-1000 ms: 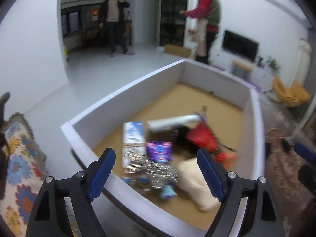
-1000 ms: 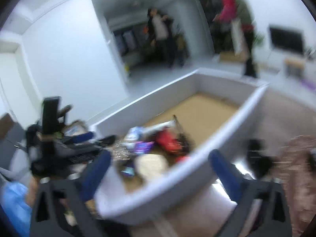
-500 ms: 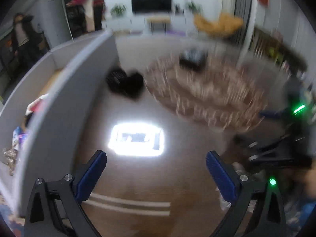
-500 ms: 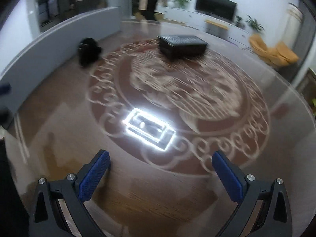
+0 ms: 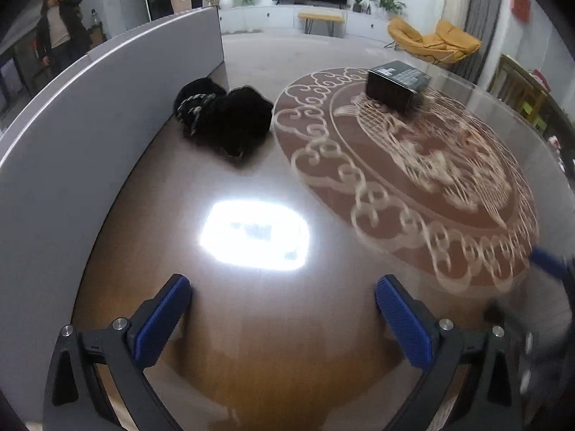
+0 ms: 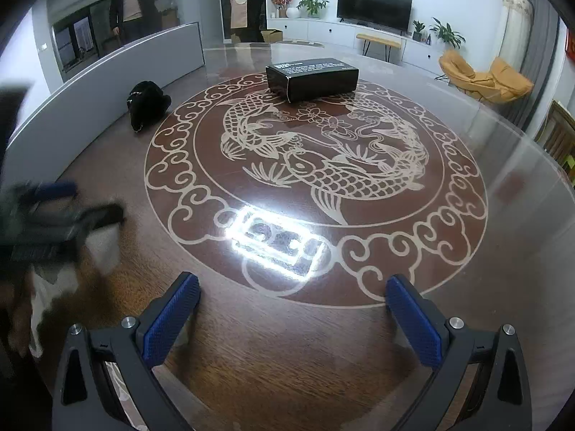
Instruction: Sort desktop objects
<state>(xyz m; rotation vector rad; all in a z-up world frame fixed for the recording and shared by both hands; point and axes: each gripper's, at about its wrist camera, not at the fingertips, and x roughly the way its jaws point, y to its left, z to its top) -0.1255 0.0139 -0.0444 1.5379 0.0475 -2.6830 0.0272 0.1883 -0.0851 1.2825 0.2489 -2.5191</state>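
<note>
Both tongs hang tilted down over the round, glass-topped brown wooden worktop [image 6: 359, 352] with its pale carp-and-cloud inlay. My left tongs [image 5: 282, 309] stand released, blue pads wide apart, having just been spreading wider; nothing lies between them, only bare glossy wood and the white glare of a ceiling lamp. My right tongs [image 6: 293, 310] are likewise released and empty, pads wide over the edge of the inlaid ring. The black rectangular cardboard box [image 6: 312, 78] with white print on its lid sits on the far side of the inlay, well apart from both tongs. The black fuzzy fabric bundle [image 5: 224, 116] with a grey-flecked cord lies near the curved grey partition panel [image 5: 90, 125] at the worktop's left side, just outside the inlay ring. In the right wrist view my left tongs show as a dark blur at the left edge. Two people stand in the background beyond the panel.
</note>
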